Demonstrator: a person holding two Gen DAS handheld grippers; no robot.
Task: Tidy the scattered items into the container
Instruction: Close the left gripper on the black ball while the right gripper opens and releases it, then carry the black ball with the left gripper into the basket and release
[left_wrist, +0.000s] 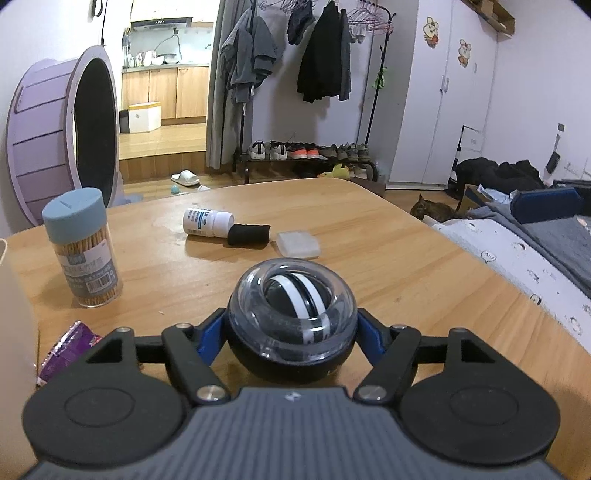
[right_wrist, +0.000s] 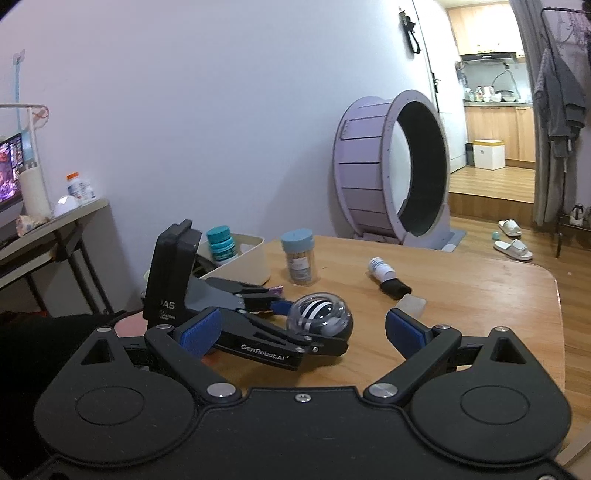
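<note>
The toothpick jar stands on the table just right of the container.

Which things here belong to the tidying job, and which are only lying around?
Job: gyro ball in left gripper, toothpick jar, white bottle, black roll, bin.
Around: cat wheel, slippers, clothes rack.

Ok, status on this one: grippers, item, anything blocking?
Left gripper shut on gyro ball, ball on table. Right gripper open, empty. Bin behind left; toothpick jar beside it, not blocking.
</note>
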